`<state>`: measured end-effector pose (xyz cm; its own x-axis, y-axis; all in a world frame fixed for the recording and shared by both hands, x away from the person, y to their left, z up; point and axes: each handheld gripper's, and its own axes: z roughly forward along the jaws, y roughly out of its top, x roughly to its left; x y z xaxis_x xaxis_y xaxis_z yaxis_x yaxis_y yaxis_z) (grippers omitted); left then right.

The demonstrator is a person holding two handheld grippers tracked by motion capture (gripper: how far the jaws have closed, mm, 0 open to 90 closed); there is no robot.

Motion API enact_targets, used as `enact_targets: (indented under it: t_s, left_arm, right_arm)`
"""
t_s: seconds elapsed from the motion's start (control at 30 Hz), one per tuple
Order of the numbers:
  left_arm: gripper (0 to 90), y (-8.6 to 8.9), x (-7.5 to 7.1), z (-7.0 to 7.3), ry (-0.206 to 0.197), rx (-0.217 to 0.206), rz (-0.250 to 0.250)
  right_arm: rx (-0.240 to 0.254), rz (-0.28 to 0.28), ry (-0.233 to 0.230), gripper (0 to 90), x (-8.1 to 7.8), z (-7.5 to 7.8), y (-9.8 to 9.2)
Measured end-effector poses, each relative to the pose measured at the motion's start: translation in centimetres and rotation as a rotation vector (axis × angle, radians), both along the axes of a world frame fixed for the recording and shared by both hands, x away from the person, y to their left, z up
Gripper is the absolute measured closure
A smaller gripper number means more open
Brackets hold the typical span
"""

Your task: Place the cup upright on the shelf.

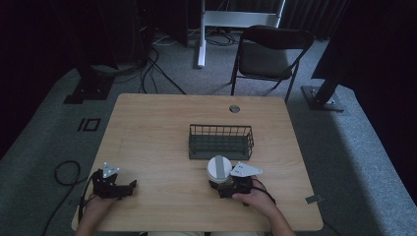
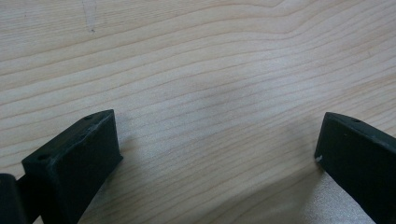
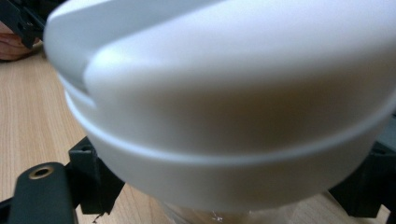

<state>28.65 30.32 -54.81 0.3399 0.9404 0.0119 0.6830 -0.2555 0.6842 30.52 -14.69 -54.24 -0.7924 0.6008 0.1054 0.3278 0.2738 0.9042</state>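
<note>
A clear cup with a white domed lid [image 1: 218,168] stands near the table's front right, just in front of the wire basket. My right gripper [image 1: 224,187] is shut on the cup below the lid. In the right gripper view the lid [image 3: 233,93] looms close, and a black jaw presses each side of the clear cup body [image 3: 219,217]. My left gripper [image 1: 129,187] rests low at the front left of the table. Its jaws stand wide apart in the left gripper view, where the left gripper [image 2: 217,140] has only bare wood between them.
A dark wire basket [image 1: 221,141] sits mid-table, with nothing visible in it. A round cable grommet [image 1: 234,108] marks the far edge. Beyond the wooden table [image 1: 162,128] stand a folding chair [image 1: 268,54] and stand bases, and cables lie on the carpet.
</note>
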Motion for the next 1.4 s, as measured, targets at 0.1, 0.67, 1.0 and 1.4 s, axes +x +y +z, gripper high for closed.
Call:
enact_targets:
  t_s: [0.1,0.67,1.0,1.4]
  left_arm:
    - [0.1,0.0,0.0,0.0,0.0,0.0,0.0]
    - [0.1,0.0,0.0,0.0,0.0,0.0,0.0]
    - [0.1,0.0,0.0,0.0,0.0,0.0,0.0]
    - [0.1,0.0,0.0,0.0,0.0,0.0,0.0]
  right_arm:
    - [-0.005,-0.007,-0.002,14.9,0.0,-0.1,0.0]
    - [-0.036,-0.028,-0.043,18.2,-0.5,0.3,0.5]
    - [-0.051,-0.02,-0.053,18.3,-0.6,0.8,0.5]
    - [-0.029,-0.016,-0.076,18.3,-0.6,2.8,0.8]
